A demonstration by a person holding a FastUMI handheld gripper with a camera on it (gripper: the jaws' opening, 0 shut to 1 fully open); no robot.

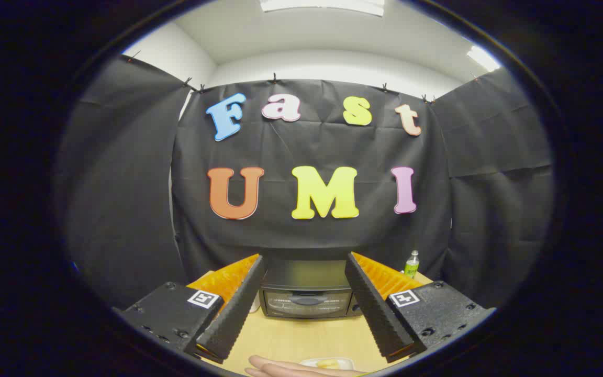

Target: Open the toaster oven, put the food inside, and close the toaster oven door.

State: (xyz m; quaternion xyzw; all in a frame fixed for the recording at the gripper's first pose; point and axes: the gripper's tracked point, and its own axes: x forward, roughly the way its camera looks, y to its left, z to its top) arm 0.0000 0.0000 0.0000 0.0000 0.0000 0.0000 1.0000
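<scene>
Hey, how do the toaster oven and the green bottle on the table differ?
The toaster oven is a wide, dark box, while the bottle is slim, upright and green with a white cap. The oven sits beyond the open gripper, framed between its fingers; the bottle stands beyond the right finger, nearer the cloth wall. The oven's door is closed with a handle across it; the bottle is capped. Both rest on the wooden table.

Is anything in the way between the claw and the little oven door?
Nothing visible is. The open claw points over bare light wooden table at the shut black toaster oven beyond its fingers. The green-labelled bottle stands off to the side, and a hand rests near the white food plate.
</scene>
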